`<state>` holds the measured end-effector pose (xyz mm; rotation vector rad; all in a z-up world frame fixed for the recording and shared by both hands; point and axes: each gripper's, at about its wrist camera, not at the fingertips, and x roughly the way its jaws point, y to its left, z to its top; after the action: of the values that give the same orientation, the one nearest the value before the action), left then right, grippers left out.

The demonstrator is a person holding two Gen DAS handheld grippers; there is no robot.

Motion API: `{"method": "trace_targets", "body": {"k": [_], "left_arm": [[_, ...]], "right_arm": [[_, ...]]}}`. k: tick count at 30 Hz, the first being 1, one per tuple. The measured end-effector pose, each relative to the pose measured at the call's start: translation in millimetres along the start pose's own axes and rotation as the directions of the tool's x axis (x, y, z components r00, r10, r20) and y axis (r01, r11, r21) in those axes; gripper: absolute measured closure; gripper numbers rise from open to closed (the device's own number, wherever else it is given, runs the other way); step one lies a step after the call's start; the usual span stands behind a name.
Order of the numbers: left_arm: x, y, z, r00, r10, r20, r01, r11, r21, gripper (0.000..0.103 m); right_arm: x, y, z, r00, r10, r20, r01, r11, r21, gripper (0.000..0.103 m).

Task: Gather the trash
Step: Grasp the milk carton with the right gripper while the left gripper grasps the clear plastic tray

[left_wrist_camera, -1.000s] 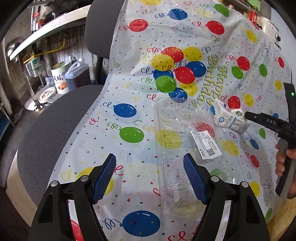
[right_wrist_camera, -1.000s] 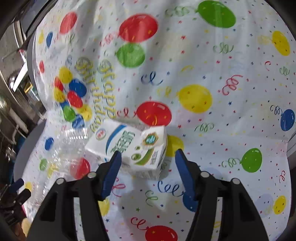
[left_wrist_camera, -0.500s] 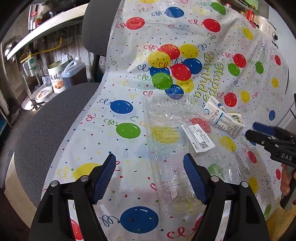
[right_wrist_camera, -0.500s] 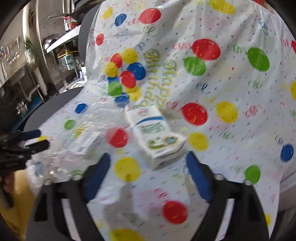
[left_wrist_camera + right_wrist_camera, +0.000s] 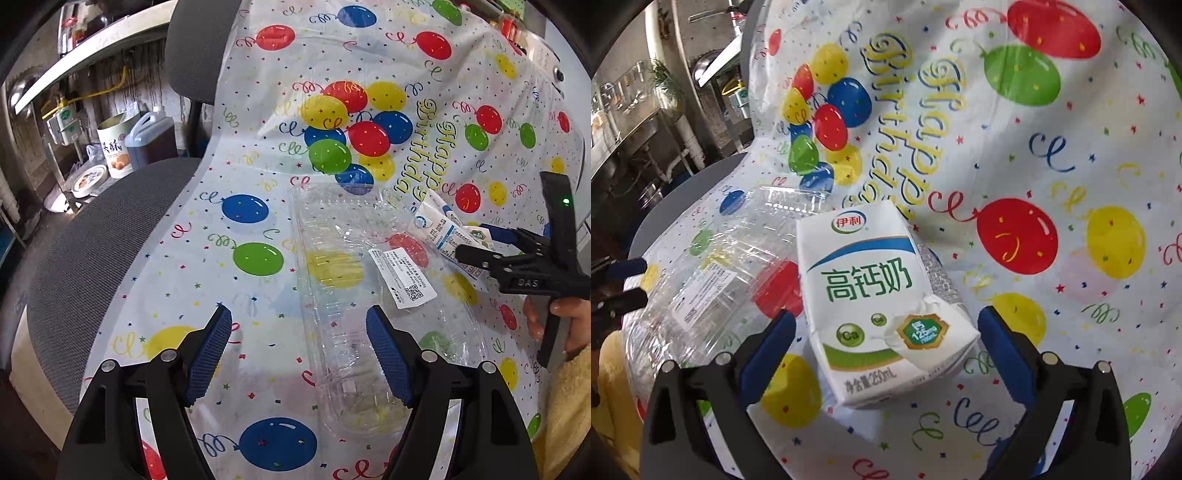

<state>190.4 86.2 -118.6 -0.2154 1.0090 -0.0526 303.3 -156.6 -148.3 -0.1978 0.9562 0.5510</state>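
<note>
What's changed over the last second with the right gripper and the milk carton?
The right gripper has closed in on the milk carton, which now lies between its jaws; they are opening and not pressing on it. Unchanged: the left gripper stays open over the clear plastic tray, and tray and carton still lie on the balloon tablecloth.

Clear tray (image 5: 354,295) beside milk carton (image 5: 879,306); open cloth (image 5: 1071,166) rightward.
</note>
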Motion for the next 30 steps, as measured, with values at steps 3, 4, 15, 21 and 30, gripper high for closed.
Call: {"method": "trace_targets", "body": {"k": [3, 4, 15, 21, 30], "left_arm": [[5.0, -1.0, -0.9, 1.000, -0.022, -0.017, 0.022, 1.000, -0.009, 0.028], [8.4, -1.8, -0.8, 0.999, -0.035, -0.025, 0.035, 0.999, -0.010, 0.030], [33.2, -9.7, 5.9, 0.996, -0.073, -0.051, 0.073, 0.997, -0.001, 0.094], [-21.9, -39.0, -5.0, 0.973, -0.231, 0.028, 0.228, 0.970, 0.084, 0.098], [-31.7, -112.0, -35.6, 0.958, -0.287, -0.003, 0.284, 0.946, 0.156, 0.098]], "right_arm": [[-8.0, 1.2, -5.2, 1.000, -0.017, -0.001, 0.017, 0.999, 0.045, 0.020], [-13.7, 3.4, -8.7, 0.999, -0.031, 0.010, 0.031, 0.998, 0.046, 0.020], [-125.2, 17.2, -89.9, 0.964, -0.259, 0.063, 0.245, 0.954, 0.173, 0.020], [-181.2, 9.7, -138.1, 0.920, -0.380, 0.101, 0.334, 0.891, 0.308, 0.020], [-195.1, -14.9, -197.6, 0.852, -0.524, 0.000, 0.481, 0.781, 0.398, 0.020]]}}
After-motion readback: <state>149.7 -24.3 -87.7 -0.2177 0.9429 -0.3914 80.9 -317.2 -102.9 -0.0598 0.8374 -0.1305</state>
